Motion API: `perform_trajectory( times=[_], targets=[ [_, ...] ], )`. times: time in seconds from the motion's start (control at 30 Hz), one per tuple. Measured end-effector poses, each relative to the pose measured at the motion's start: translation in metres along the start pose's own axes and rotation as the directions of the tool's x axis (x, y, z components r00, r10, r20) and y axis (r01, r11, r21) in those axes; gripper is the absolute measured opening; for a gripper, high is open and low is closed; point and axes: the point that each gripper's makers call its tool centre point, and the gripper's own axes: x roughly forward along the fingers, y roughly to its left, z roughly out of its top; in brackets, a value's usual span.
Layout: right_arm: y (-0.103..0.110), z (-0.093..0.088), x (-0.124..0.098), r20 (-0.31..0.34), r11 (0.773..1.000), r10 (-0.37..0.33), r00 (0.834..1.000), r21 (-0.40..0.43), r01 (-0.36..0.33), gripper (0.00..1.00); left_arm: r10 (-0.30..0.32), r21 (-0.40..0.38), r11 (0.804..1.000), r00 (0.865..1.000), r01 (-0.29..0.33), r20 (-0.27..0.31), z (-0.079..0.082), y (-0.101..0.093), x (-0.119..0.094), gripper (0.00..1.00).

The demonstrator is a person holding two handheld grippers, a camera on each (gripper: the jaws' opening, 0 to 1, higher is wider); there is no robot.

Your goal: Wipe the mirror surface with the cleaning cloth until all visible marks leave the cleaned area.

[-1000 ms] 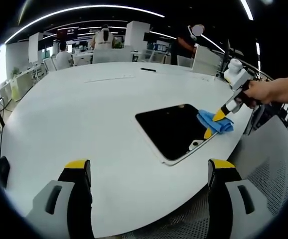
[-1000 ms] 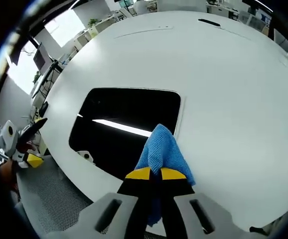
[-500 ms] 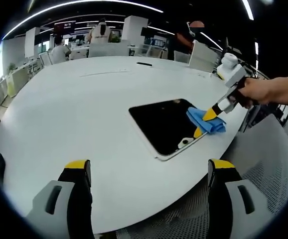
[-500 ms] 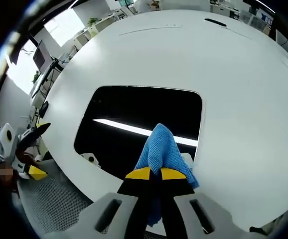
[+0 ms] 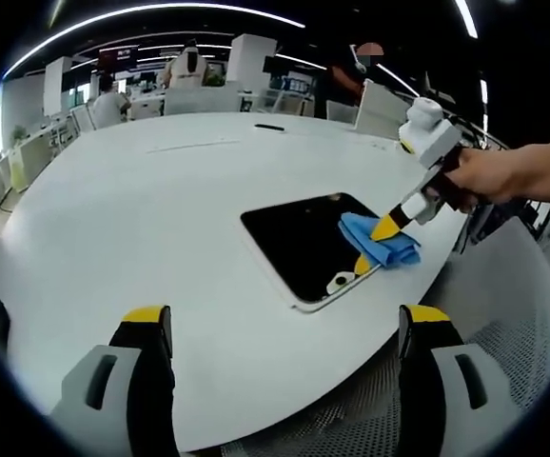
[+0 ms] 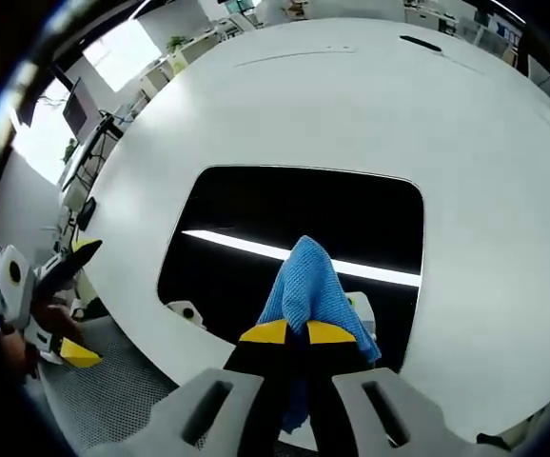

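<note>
Cleaning cloth (image 6: 308, 286) is bright blue with a fine woven texture. Mirror (image 6: 294, 238) looks black, with a thin white frame and a white light streak reflected across it. Table (image 5: 132, 219) is plain white. Right gripper (image 6: 288, 335) has yellow tips on black jaws and a grey body; left gripper (image 5: 284, 328) has the same colours. At 10 o'clock in the left gripper view, chairs (image 5: 85, 116) are white.

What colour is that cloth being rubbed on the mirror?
Blue; the woven cleaning cloth shows best in the right gripper view.
</note>
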Motion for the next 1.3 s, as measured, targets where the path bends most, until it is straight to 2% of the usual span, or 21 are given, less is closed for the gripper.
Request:
perform_trajectory(
  times=[0.37, 0.43, 0.47, 0.57, 0.67, 0.93, 1.3],
  targets=[
    [0.028, 0.004, 0.008, -0.012, 1.000, 0.005, 1.000, -0.024, -0.005, 0.00, -0.014, 0.012, 1.000, 1.000, 0.014, 0.009, 0.002, -0.003, 0.001, 0.99],
    [0.034, 0.005, 0.010, -0.014, 1.000, 0.008, 1.000, -0.030, -0.008, 0.00, -0.002, 0.013, 1.000, 1.000, 0.002, 0.024, 0.005, -0.001, 0.000, 0.99],
    [0.036, 0.005, 0.011, -0.016, 0.999, 0.010, 1.000, -0.030, -0.011, 0.00, 0.004, 0.012, 1.000, 0.999, -0.005, 0.052, 0.010, 0.000, 0.000, 0.99],
    [0.042, 0.007, 0.012, -0.017, 0.999, 0.018, 1.000, -0.030, -0.018, 0.00, -0.023, -0.002, 1.000, 0.999, 0.023, 0.029, 0.005, -0.005, 0.001, 0.99],
    [0.051, 0.009, 0.016, -0.015, 0.999, 0.032, 0.999, -0.024, -0.032, 0.00, -0.017, 0.019, 1.000, 0.999, 0.016, 0.039, 0.007, -0.005, 0.001, 0.99],
    [0.071, 0.012, 0.022, -0.012, 0.998, 0.054, 0.998, -0.025, -0.054, 0.00, -0.036, 0.044, 0.998, 0.999, 0.035, 0.012, 0.003, -0.009, 0.002, 0.99],
    [0.096, 0.017, 0.030, -0.026, 0.995, 0.055, 0.998, -0.080, -0.057, 0.00, -0.014, 0.065, 0.998, 0.999, 0.011, 0.038, 0.009, -0.005, 0.000, 0.99]
  ],
)
